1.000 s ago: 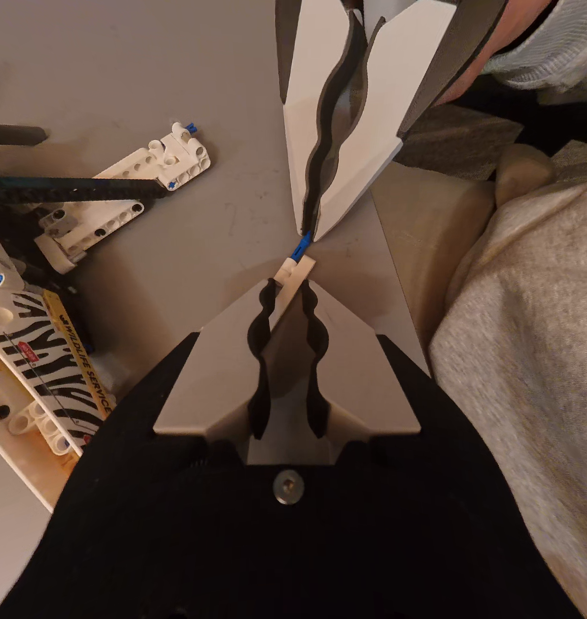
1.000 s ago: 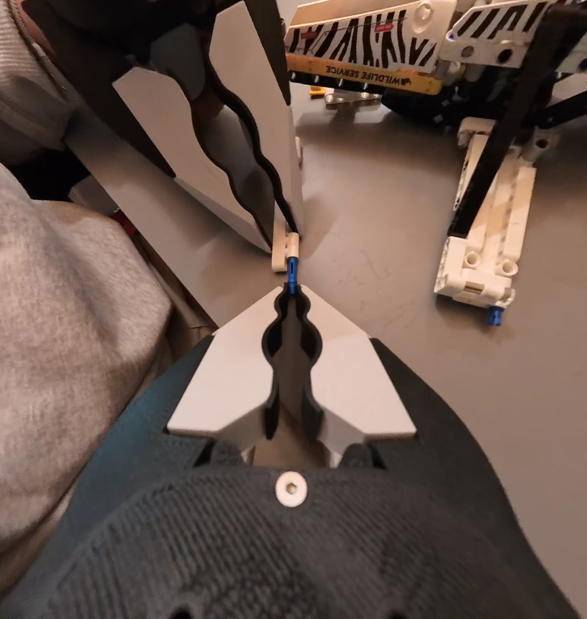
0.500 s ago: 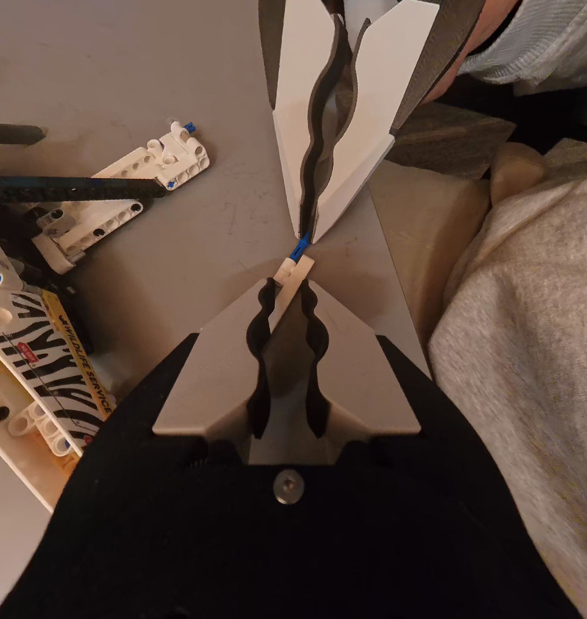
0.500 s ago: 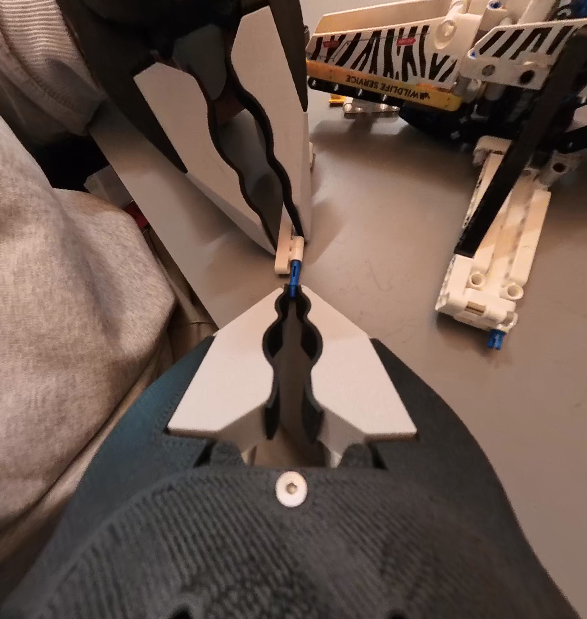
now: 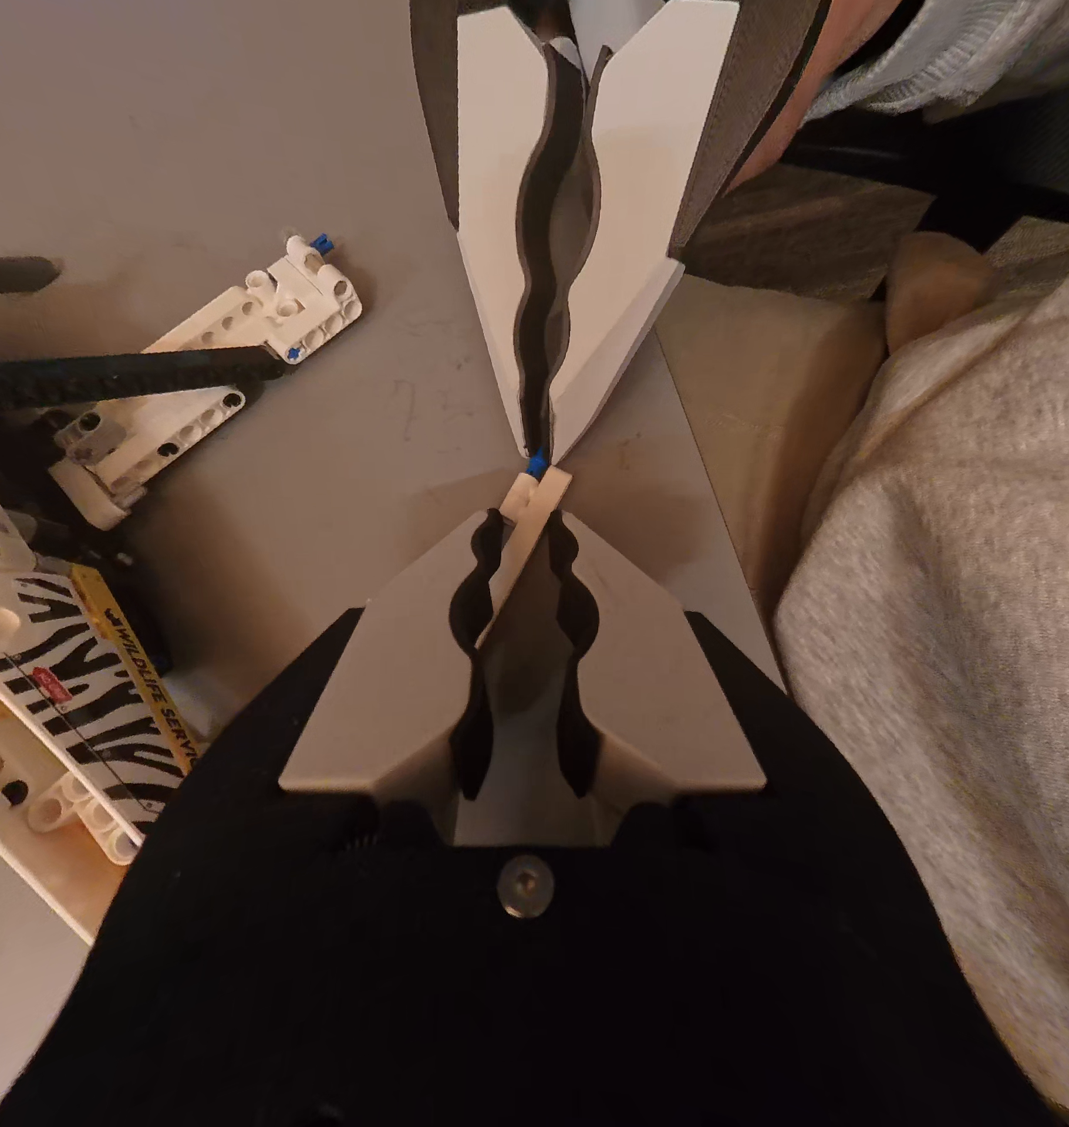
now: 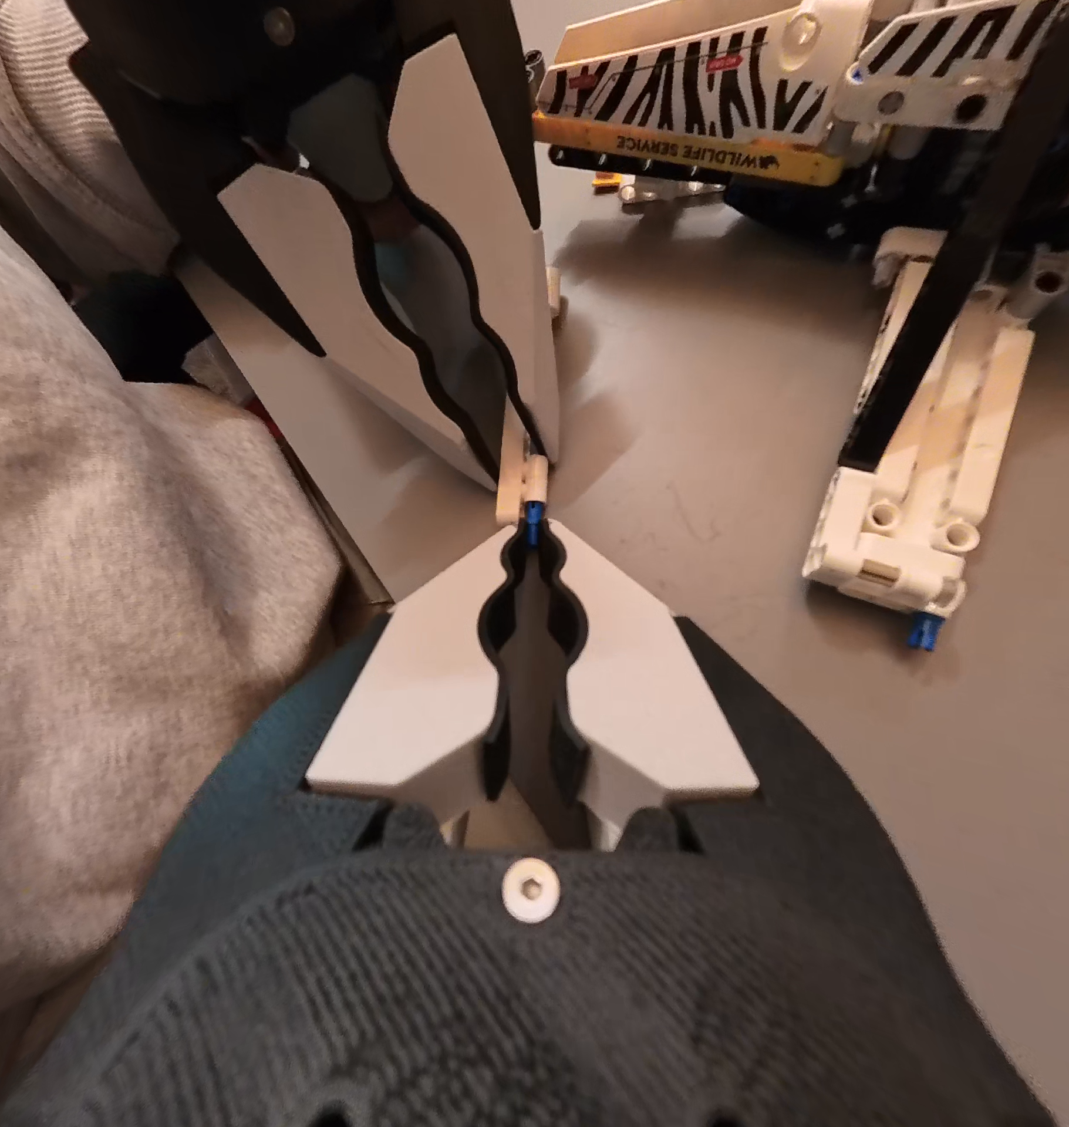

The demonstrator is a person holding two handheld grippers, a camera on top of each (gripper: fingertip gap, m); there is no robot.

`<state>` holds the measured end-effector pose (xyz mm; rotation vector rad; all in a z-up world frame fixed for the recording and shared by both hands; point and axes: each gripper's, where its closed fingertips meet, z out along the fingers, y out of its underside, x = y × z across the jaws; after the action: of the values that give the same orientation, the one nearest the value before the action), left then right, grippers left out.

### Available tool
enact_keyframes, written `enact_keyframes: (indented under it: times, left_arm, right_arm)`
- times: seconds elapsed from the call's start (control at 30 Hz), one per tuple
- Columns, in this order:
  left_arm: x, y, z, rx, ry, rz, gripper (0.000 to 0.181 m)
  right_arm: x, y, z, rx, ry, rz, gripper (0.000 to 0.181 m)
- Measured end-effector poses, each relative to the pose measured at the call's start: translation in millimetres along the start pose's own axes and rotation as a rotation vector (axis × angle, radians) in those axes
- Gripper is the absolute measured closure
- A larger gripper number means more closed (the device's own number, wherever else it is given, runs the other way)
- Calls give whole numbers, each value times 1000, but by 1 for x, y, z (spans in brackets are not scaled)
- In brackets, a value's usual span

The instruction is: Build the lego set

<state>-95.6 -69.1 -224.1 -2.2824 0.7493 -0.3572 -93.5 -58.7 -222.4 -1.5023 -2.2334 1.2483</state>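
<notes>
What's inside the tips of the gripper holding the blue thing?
A blue pin, pinched by the right gripper. Its front end pokes into a white piece; its back end is hidden between the fingers.

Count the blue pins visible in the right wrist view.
2: one blue pin held by the right gripper, tip at the white piece; another under the white assembly. Others may be hidden.

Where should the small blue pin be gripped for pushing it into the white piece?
Grip the blue pin by its rear half, end-on along its axis, as the right gripper does. Its front end faces the white piece in the left gripper.
</notes>
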Motion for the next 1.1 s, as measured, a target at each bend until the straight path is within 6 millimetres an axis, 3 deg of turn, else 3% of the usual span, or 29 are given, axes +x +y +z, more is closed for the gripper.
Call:
enact_keyframes:
  times: [0.33, 0.53, 0.73, 1.1]
  left_arm:
    - [0, -1, 0, -8, -3, 39, 168]
    - [0, 0, 1, 15, 32, 5, 167]
    - [0, 0, 1, 21, 46, -14, 166]
    - [1, -1, 1, 23, 61, -29, 166]
  right_arm:
    - [0, -1, 1, -50, -103, 115, 181]
    - [3, 1, -5, 12, 15, -99, 168]
    - [5, 7, -10, 29, 75, -178, 181]
    - [1, 8, -9, 22, 49, -265, 181]
